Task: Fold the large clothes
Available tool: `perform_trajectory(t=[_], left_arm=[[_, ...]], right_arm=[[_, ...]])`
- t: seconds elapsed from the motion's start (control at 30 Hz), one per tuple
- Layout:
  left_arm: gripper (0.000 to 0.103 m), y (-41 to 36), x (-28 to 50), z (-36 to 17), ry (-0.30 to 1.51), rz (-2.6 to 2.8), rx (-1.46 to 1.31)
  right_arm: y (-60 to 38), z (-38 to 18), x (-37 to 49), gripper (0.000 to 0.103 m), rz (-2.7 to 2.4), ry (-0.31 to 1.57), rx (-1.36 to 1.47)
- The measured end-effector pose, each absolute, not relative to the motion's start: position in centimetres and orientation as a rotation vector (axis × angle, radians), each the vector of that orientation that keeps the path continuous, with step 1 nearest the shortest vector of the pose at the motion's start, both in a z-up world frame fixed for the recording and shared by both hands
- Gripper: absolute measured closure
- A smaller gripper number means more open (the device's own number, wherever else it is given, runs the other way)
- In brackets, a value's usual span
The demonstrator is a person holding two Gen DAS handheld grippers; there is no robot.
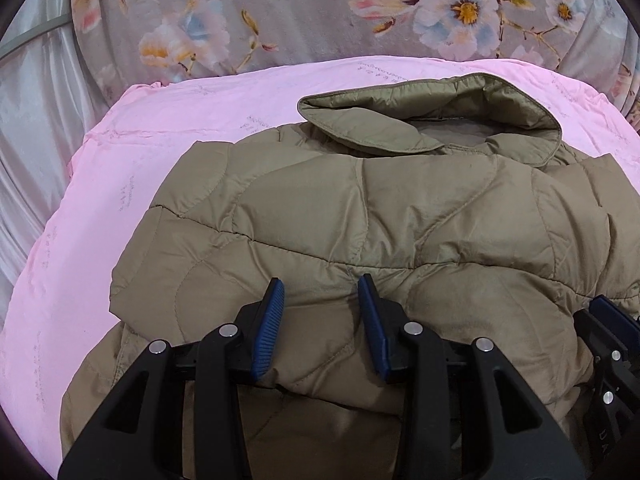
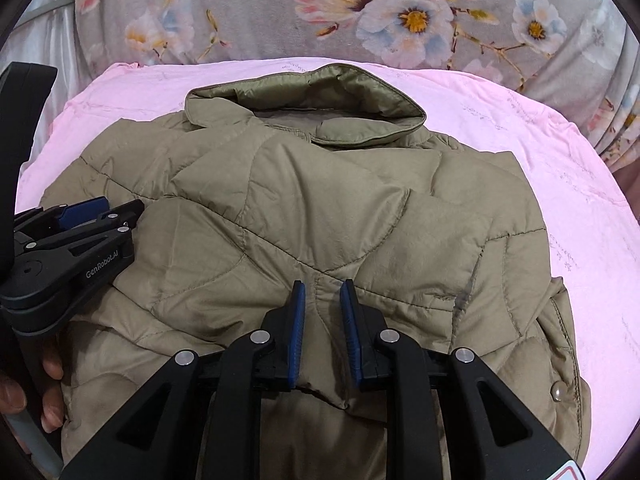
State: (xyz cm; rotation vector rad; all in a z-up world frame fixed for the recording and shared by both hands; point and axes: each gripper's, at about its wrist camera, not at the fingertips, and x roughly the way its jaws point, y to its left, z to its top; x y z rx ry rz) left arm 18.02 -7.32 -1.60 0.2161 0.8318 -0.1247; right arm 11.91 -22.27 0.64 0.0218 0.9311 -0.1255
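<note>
Jacket: the olive quilted jacket (image 1: 400,216) lies on the pink quilt (image 1: 132,168), folded up on itself, with the folded edge on your side and a lower layer showing under it.
Collar: the collar (image 1: 432,128) is at the far end, it stands open and you see the shiny lining inside.
Snap: in the right wrist view one metal snap (image 2: 557,390) sits on the jacket's right edge.
Left gripper: your left gripper (image 1: 322,292) is over the near folded edge, its blue pads (image 1: 269,332) stand apart at a middle width, and the fold of fabric lies between them. The pads do not press on it, as far as you can see.
Right gripper: your right gripper (image 2: 322,292) is also at the near fold, its jaws are narrow, with a small ridge of fabric between the blue pads (image 2: 297,332). I cannot tell if they pinch this ridge or only rest around it.
Both grippers: they are side by side on the same edge, near but apart.
Hand: fingers of your left hand (image 2: 48,376) show at the lower left of the right wrist view, behind the left gripper.
Background: a grey flowered cloth (image 1: 320,20) lies behind the quilt.
Containers: you see no box or basket here, the quilt alone carries the jacket.
</note>
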Motion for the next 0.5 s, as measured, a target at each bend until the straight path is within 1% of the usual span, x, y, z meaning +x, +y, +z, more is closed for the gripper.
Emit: perform_trajectory(t=[0.4, 0.47, 0.5], left_arm=[[0.065, -7.6, 18.0, -1.8, 0.832, -0.120, 0.222], [0.062, -6.8, 18.1, -1.1, 0.855, -0.148, 0.185], [0.060, -6.3, 18.4, -0.5, 0.882, -0.171, 0.154]], right_arm=[[-22.2, 0.5, 12.0, 0.083, -0.124, 0.934, 0.028], [-23.0, 0.7, 12.1, 0.080, -0.086, 0.950, 0.084], [-23.7, 1.0, 12.2, 0.073, -0.054, 0.964, 0.133]])
